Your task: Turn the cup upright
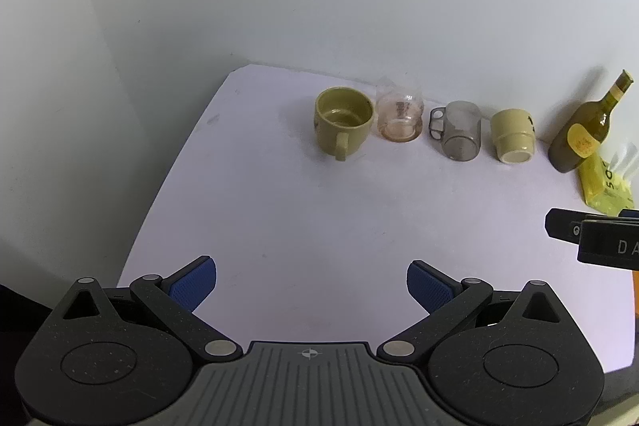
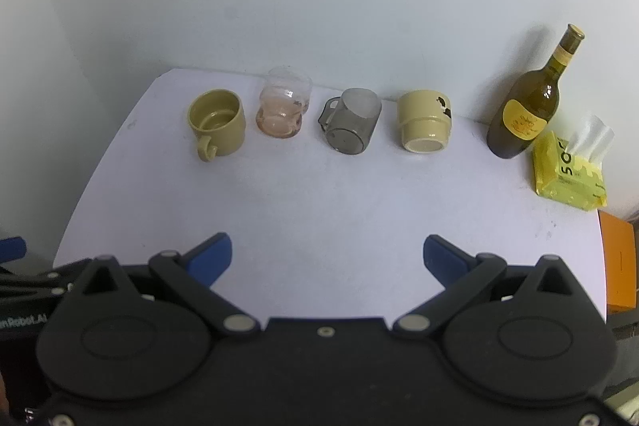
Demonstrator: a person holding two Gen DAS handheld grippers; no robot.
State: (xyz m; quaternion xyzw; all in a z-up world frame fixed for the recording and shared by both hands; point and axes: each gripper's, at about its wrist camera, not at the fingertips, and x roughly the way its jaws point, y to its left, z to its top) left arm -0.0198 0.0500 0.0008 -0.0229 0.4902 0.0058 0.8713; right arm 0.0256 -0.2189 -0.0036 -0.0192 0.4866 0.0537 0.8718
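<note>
Several cups stand in a row at the back of the white table [image 2: 319,194]. An olive mug [image 2: 217,124] [image 1: 343,120] stands upright with its handle toward me. A pinkish clear glass [image 2: 282,108] [image 1: 400,116] is beside it. A grey see-through mug [image 2: 352,124] [image 1: 459,134] and a cream cup [image 2: 424,125] [image 1: 512,139] lie tipped. My left gripper [image 1: 311,286] and my right gripper [image 2: 327,256] are open and empty, near the table's front edge, well short of the cups.
A wine bottle [image 2: 527,106] [image 1: 587,130] stands at the back right by the wall. A yellow tissue pack [image 2: 569,170] [image 1: 607,186] lies right of it. An orange box [image 2: 619,262] sits beyond the table's right edge. The right gripper's body [image 1: 599,242] shows in the left wrist view.
</note>
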